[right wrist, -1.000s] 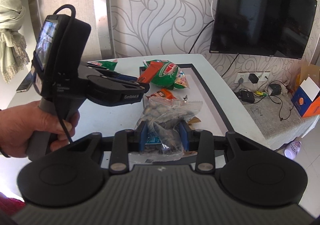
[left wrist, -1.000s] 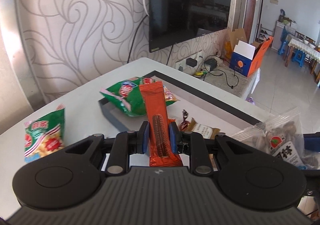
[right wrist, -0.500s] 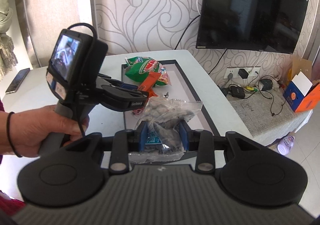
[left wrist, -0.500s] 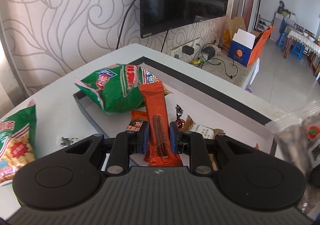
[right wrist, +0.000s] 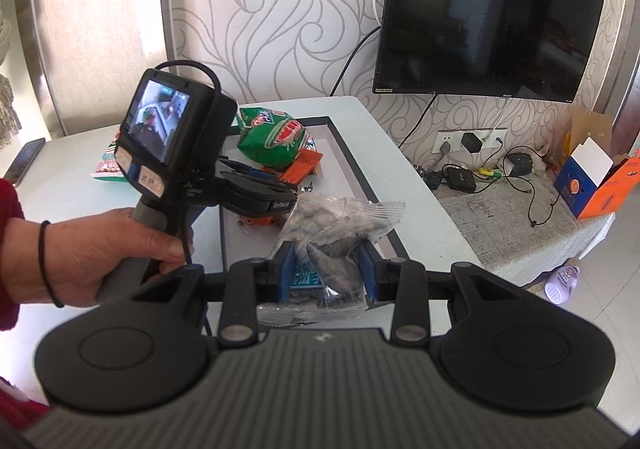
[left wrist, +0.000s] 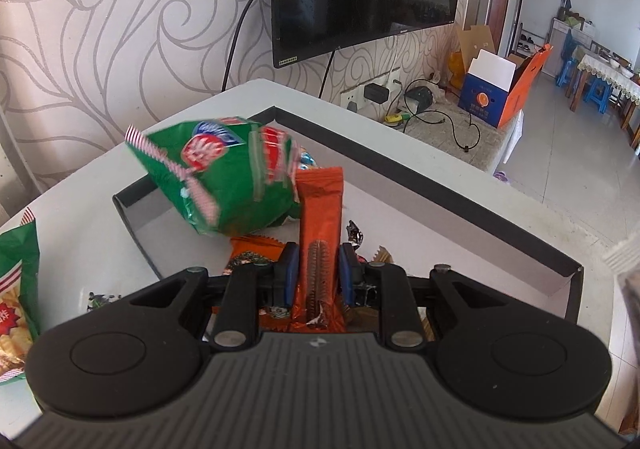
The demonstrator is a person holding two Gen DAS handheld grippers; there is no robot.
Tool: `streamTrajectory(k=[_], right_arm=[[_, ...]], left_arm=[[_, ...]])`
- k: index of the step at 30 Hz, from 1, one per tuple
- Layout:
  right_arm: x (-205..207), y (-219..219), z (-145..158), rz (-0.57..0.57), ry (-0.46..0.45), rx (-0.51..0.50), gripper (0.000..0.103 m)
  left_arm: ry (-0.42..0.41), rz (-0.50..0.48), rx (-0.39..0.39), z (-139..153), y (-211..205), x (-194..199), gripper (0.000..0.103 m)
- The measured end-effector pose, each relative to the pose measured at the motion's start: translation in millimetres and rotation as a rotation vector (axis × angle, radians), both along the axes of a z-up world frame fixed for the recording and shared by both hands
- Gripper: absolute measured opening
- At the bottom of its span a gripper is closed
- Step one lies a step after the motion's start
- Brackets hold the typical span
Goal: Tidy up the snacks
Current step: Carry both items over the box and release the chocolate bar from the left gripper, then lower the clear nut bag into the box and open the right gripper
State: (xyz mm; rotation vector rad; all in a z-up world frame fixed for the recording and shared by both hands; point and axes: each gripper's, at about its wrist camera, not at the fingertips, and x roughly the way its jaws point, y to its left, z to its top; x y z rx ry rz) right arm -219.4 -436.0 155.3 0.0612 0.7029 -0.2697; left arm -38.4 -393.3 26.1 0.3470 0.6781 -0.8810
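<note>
Orange snack bar (left wrist: 321,209), clamped in left tongs (left wrist: 319,269), now lower over tray (left wrist: 440,209); right tongs (right wrist: 328,269) grip nut bag (right wrist: 336,217)

A: Left claw (left wrist: 319,269)?
B: Pitched downward, blue pads (left wrist: 291,269) clamped on a thin orange packet; left hand (right wrist: 92,249) wraps the handle, band on wrist.
A: Right claw (right wrist: 329,269)?
B: Also pitched down, pads pinching a clear bag.
</note>
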Motion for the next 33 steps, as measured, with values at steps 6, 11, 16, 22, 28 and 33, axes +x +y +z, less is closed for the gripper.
streamTrajectory(k=[6, 11, 16, 22, 28, 33], right_arm=[[2.7, -0.1, -1.7, 0.003, 0.004, -0.001, 0.037], [4.9, -0.2, -3.7, 0.016, 0.008, 0.0, 0.037], [9.7, -2.8, -6.5, 0.025, 0.014, 0.001, 0.037], [17.0, -9.1, -9.6, 0.038, 0.016, -0.009, 0.037], [32.8, -15.2, -14.4, 0.063, 0.013, -0.023, 0.038], [60.4, -18.6, -24.1, 0.101, 0.029, -0.034, 0.038]], left_arm=[[0.002, -0.001, -0.002, -2.0, -1.0, 0.7, 0.026], [0.011, 0.005, -0.009, 0.4, 4.7, -0.2, 0.042], [-0.007, 0.004, -0.024, 4.7, 14.6, -8.4, 0.055], [-0.006, 0.015, -0.044, 13.8, 33.4, -17.6, 0.057], [-0.009, 0.04, -0.057, 21.5, 58.9, -27.6, 0.057], [-0.011, 0.069, -0.069, 30.3, 80.8, -32.3, 0.057]])
